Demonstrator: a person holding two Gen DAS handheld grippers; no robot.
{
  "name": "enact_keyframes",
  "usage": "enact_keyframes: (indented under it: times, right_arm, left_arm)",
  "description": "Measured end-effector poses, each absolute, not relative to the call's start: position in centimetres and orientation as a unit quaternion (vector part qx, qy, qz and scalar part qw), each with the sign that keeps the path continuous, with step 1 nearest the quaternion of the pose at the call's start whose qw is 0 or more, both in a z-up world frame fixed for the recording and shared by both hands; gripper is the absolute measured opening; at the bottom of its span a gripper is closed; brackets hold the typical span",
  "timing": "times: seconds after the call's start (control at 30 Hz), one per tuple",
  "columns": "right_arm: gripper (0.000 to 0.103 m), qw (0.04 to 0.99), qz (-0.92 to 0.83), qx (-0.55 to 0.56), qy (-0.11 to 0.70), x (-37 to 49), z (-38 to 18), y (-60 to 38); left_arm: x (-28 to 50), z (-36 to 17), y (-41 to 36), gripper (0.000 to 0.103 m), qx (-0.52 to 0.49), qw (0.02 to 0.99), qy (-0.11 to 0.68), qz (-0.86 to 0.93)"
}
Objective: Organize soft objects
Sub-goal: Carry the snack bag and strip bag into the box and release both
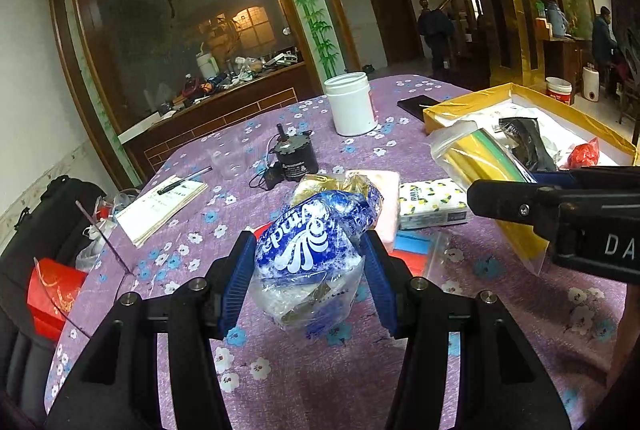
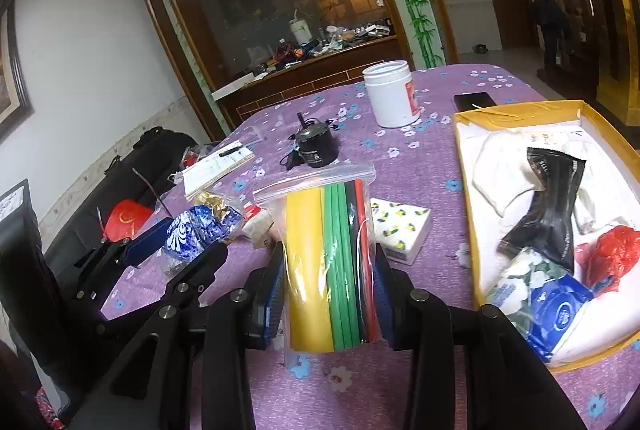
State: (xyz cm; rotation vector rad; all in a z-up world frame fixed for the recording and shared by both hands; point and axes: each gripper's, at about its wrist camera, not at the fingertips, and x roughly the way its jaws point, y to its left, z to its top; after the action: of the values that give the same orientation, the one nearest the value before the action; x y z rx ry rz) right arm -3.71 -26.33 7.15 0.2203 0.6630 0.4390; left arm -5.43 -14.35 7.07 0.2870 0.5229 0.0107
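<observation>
**A:** ok so what's each hand actually got here?

**B:** The left gripper has its blue pads pressed on both sides of a blue-and-white tissue pack in crinkly plastic, low over the purple floral tablecloth. Can't tell if it's lifted or resting on the cloth. The right gripper is clamped around a clear zip bag of coloured strips, yellow, green, black and red, standing roughly upright between the pads.

**A:** and the rest of the soft stuff?

**B:** A lemon-print tissue pack lies flat on the cloth just behind the zip bag. To the right there's a yellow cardboard box already holding a black pouch, a red plastic bag, a blue-and-floral packet and some white fabric.

**A:** anything else on the table?

**B:** A white plastic jar, a small black motor with a cord, a notepad with a pen on top, and a black phone near the box's far corner.
</observation>
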Motion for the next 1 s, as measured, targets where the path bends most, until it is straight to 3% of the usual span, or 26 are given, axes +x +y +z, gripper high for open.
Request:
enact_keyframes:
  times: [0.57, 1.0]
  right_arm:
    - [0.040, 0.933, 0.096, 0.172, 0.302, -1.4, 9.0, -38.7]
    - [0.040, 0.916, 0.006, 0.184, 0.357, 2.4, 6.3, -46.8]
  left_arm:
    - [-0.9, 10.8, -22.9, 0.052, 0.113, 0.937, 0.292, -0.152]
    - [3.6, 8.2, -32.6, 0.052, 0.106, 0.898, 0.357, -0.236]
